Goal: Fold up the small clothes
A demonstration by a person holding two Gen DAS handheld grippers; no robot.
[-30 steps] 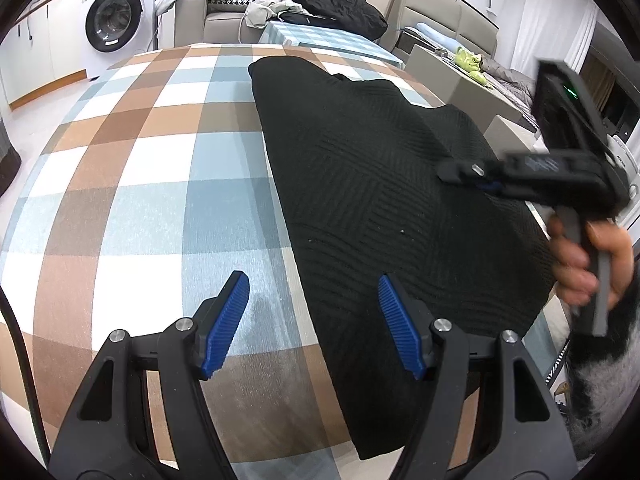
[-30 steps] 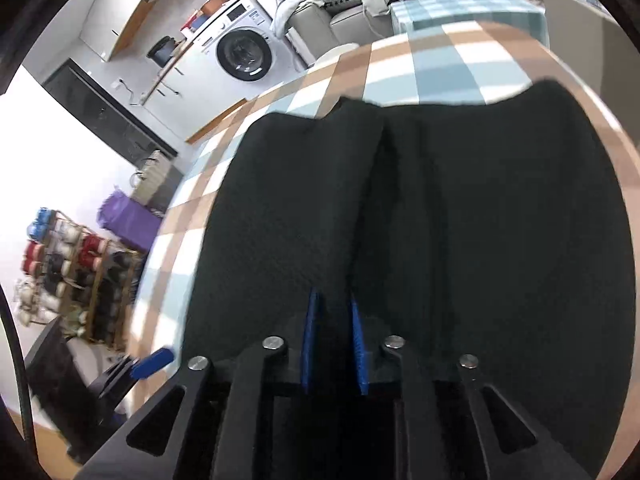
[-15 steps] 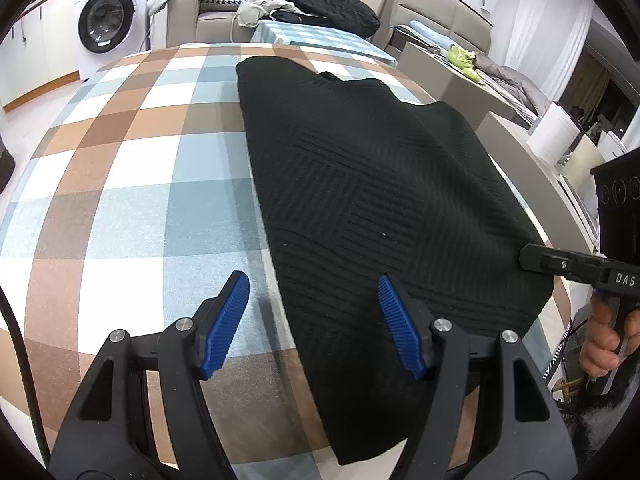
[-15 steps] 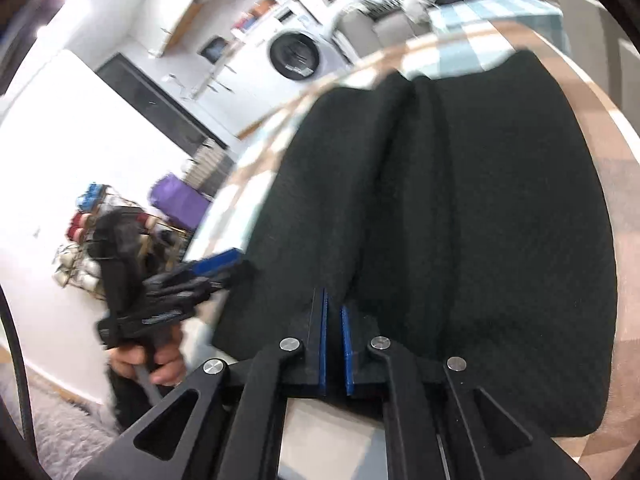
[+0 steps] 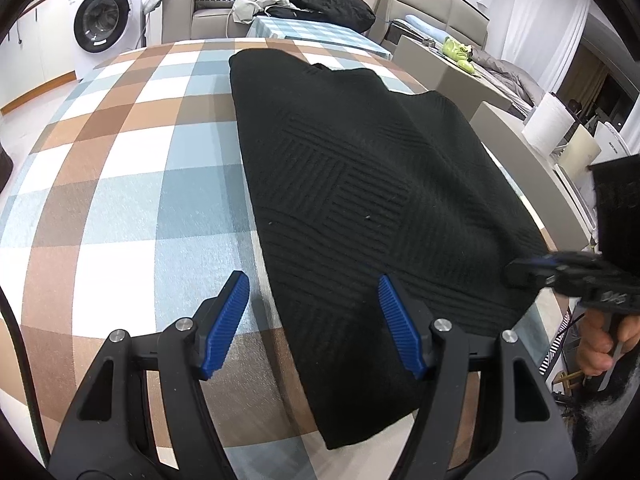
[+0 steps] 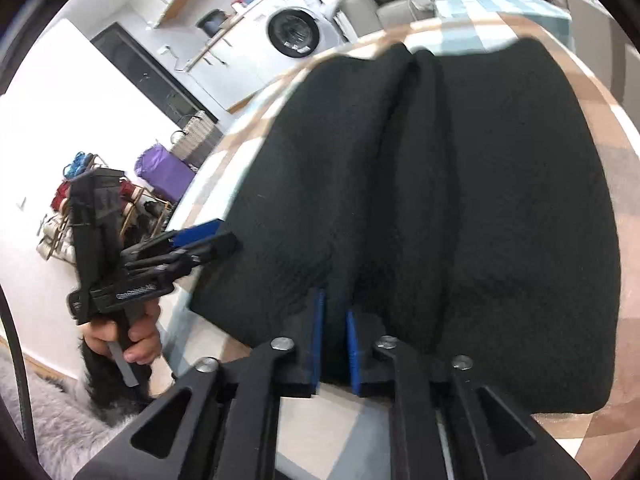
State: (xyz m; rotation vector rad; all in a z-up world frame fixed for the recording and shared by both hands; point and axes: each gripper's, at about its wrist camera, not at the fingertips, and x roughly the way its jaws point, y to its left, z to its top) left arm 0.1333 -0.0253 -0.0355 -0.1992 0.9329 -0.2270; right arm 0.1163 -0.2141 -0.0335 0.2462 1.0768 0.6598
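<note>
So there's a black sweater [image 5: 380, 200] laid out flat on the desk [image 5: 120, 184], toward its right side on the checked cloth. Right tongs [image 6: 334, 344] are nearly closed, pinching a bunched-up fold at the sweater's near edge, so a ridge runs up the middle of it. Left tongs [image 5: 314, 320] hover wide apart over the sweater's left edge, gripping nothing. Washer [image 5: 102, 22] sits back in the corner

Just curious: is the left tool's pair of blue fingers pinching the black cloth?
No, the left gripper's fingers stand wide apart above the black garment's edge, pressing nothing.
</note>
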